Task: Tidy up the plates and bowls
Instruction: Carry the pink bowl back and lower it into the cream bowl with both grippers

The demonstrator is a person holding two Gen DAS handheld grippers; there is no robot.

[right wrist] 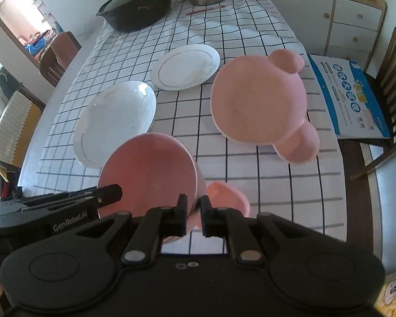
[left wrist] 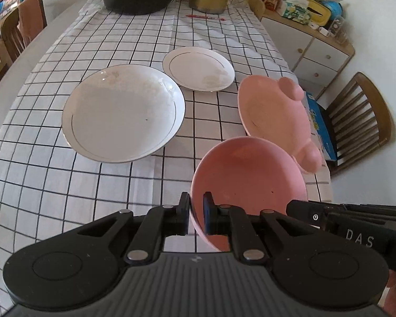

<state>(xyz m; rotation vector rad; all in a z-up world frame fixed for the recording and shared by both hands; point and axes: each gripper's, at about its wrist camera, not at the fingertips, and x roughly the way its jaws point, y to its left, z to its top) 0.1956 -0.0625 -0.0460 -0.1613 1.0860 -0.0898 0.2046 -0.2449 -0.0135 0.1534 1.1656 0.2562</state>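
Fingers of the left gripper (left wrist: 196, 215) are closed on the near rim of a round pink bowl (left wrist: 248, 185), and those of the right gripper (right wrist: 193, 215) pinch an ear of a bear-shaped pink bowl (right wrist: 225, 198) below it. Both bowls seem lifted clear of the worktop (left wrist: 52, 179) near its right edge. The step looks like carrying the two for stacking; the next move calls for lining them up over another dish without tipping. A second bear-shaped pink dish (right wrist: 258, 100) sits ahead, with a large white plate (left wrist: 124, 112) and a small white plate (left wrist: 198, 68) toward the middle.
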